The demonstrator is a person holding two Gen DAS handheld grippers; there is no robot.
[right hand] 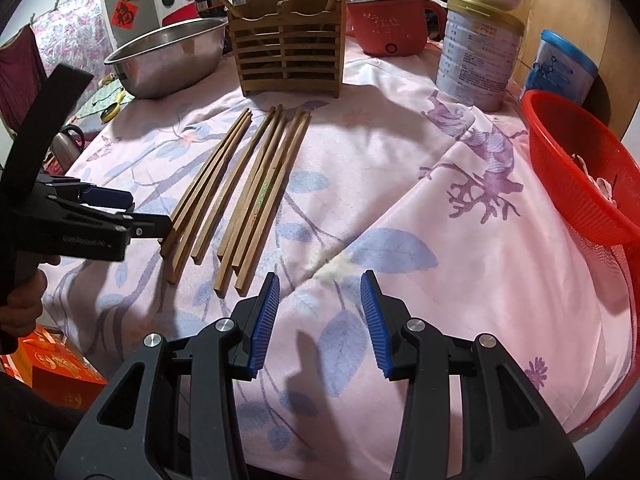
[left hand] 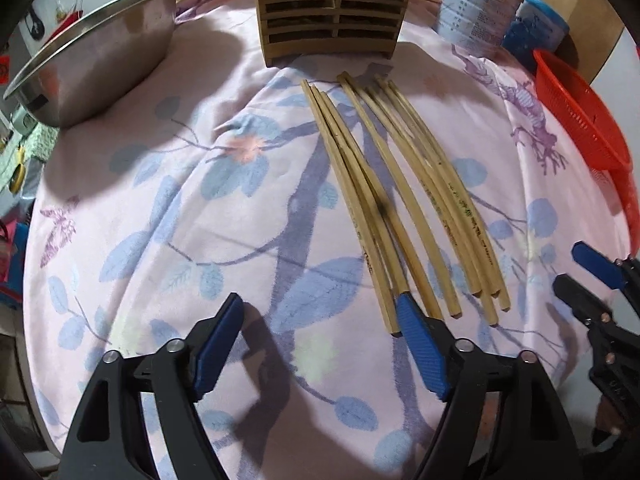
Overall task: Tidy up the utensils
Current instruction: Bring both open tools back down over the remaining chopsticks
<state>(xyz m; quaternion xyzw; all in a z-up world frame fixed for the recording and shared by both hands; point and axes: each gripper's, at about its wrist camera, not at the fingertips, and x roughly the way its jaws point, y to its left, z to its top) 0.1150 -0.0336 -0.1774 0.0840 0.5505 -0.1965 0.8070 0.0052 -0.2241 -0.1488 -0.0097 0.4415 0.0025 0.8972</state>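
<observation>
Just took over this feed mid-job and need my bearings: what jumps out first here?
The loose row of wooden chopsticks lying mid-table on the pink floral cloth, in front of the slatted wooden holder. A steel bowl sits left of the holder and a red basket at the right edge. Both hand-held grippers are open and empty: the left hand-held gripper at the chopsticks' near ends, the right hand-held gripper beside them.

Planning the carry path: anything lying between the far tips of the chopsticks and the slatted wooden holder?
Nothing: only bare pink floral cloth separates the wooden chopsticks from the slatted wooden holder, clearest in the right wrist view.
</observation>
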